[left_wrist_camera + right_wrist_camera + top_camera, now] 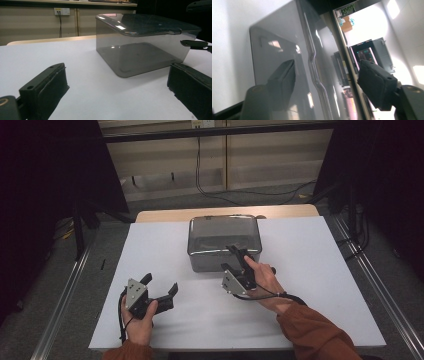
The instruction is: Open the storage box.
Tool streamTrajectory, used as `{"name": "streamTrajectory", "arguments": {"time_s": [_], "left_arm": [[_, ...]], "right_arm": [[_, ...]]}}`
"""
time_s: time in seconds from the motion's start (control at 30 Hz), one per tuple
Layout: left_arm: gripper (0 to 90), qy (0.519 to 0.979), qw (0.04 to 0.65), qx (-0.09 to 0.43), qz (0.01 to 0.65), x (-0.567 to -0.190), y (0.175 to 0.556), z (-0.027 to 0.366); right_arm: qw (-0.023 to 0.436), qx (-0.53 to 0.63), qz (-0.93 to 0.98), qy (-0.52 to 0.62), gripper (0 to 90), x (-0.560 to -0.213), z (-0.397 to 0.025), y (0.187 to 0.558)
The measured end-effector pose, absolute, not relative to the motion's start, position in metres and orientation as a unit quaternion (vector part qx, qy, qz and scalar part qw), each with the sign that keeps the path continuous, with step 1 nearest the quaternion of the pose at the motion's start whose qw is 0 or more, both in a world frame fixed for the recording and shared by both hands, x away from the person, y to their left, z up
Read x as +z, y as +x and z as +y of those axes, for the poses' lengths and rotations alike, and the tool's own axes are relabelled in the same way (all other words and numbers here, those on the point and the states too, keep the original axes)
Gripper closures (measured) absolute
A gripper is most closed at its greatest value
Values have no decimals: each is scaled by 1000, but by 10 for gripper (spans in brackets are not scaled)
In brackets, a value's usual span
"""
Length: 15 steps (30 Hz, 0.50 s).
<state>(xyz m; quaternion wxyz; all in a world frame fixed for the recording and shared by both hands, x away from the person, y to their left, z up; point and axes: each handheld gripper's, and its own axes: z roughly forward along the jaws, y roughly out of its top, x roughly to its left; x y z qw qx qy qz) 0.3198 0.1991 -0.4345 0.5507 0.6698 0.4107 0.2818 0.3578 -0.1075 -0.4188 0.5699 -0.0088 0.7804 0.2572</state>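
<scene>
Work surface: a white sheet (300, 285) is laid over a wooden table (165, 214), whose far edge is left exposed
Container: a smoky grey translucent box (224, 252) is placed at the centre of the far half of the sheet, closed by a clear lid (222, 232) of the same tint; in the left gripper view the box (140, 56) is seen to be empty
Left gripper: the left gripper (161, 289) is held low over the near left part of the sheet, well apart from the box; its jaws are spread wide with nothing between them
Left hand: the left hand (140, 320) is wrapped around the gripper body from below
Right gripper: the right gripper (239, 257) is positioned at the near edge of the box, rolled onto its side; its jaws are parted, one on each side of the lid rim (313, 65); contact with the rim cannot be told
Right hand: the right hand (264, 280) is closed around the grip, with a rust-coloured sleeve (315, 332) behind it
</scene>
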Motion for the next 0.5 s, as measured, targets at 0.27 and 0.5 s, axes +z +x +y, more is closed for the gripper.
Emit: {"name": "streamTrajectory", "arguments": {"time_s": [0.27, 0.5], "left_arm": [[25, 672, 549, 281, 410, -435, 320, 200], [25, 672, 549, 281, 410, -435, 320, 200]], "right_arm": [[575, 218, 788, -19, 462, -422, -104, 360], [583, 197, 788, -34, 566, -428, -101, 358]]}}
